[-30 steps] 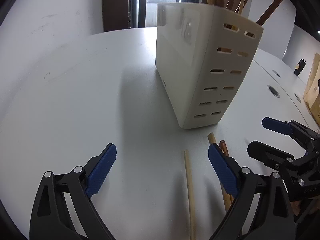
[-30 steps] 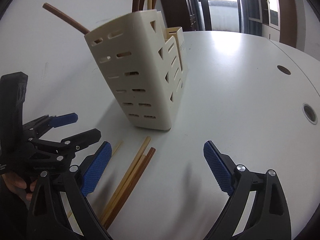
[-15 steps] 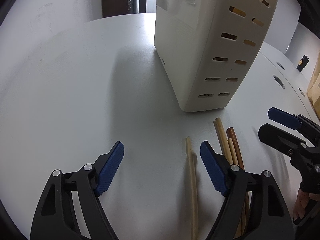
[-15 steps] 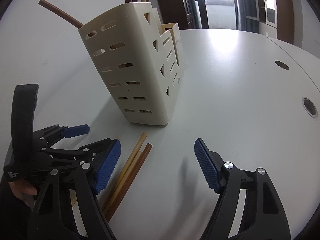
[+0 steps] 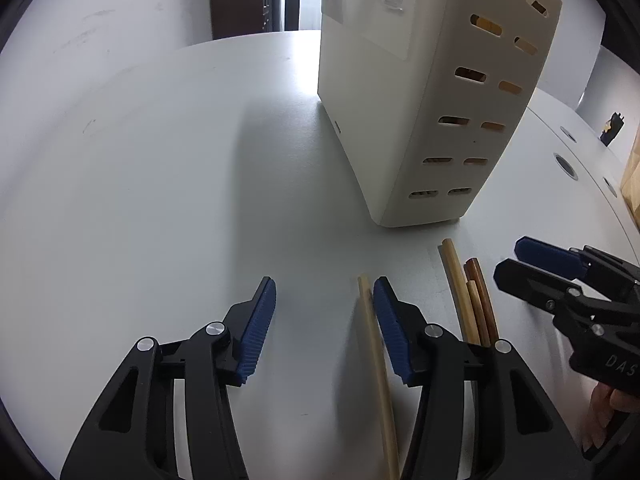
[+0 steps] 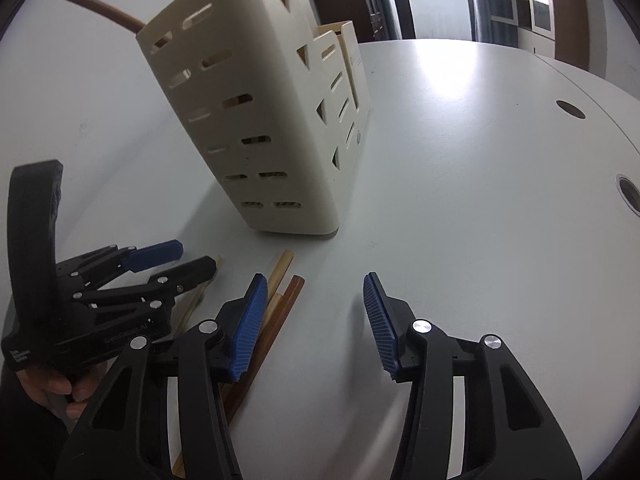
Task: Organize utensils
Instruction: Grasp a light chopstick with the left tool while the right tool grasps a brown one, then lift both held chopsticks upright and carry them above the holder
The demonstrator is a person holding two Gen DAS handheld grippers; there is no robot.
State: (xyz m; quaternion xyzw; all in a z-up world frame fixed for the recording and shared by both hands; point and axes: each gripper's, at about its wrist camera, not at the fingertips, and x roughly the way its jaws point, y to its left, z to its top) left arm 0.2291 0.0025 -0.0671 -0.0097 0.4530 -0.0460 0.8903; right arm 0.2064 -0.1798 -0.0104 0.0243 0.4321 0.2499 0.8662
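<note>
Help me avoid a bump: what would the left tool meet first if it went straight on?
Probably bare table; the left tool aims left of the utensil holder. Depth is unclear.

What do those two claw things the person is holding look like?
Both the left gripper and the right gripper are matte black plastic with silver pivot screws and ribbed blue pads. Faint lettering marks their bodies. A bare hand shows; no cables visible.
</note>
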